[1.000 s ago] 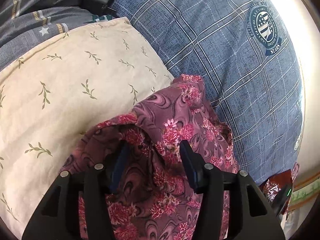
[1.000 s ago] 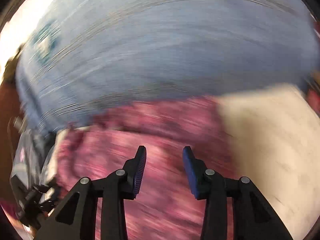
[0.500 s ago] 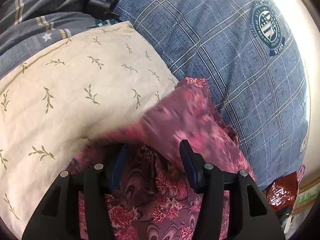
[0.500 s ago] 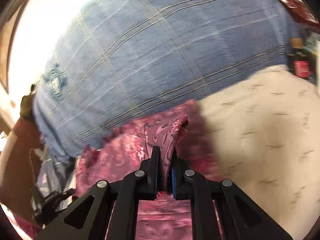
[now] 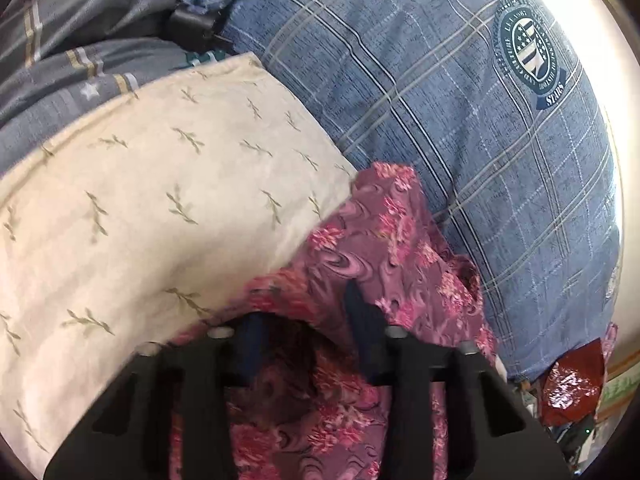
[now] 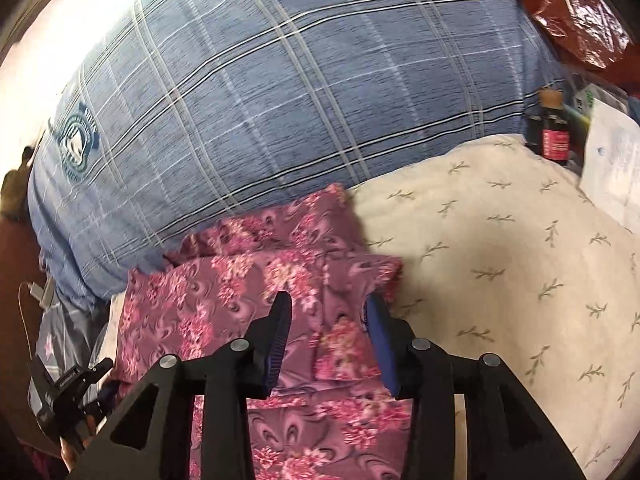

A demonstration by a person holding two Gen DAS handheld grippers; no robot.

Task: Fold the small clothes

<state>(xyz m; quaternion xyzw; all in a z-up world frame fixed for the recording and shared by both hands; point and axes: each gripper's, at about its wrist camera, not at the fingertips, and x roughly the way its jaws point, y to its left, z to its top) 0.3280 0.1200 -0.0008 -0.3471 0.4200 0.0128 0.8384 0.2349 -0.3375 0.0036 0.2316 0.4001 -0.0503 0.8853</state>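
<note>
Your left tool (image 5: 304, 312) is closing, a fold of the floral garment (image 5: 372, 240) between its jaws; your right tool (image 6: 326, 320) is opening just above it — cloth lying on the cream pillow (image 6: 500, 272).

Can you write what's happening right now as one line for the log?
step: folding | floral garment: on cream pillow | left gripper: closing, cloth draped over | right gripper: opening, released

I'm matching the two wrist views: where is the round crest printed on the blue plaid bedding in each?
Left wrist view: crest at upper right, on the blue plaid bedding.
Right wrist view: crest at the left edge, blurred.
Shared landmark: the cream leaf-print pillow.
</note>
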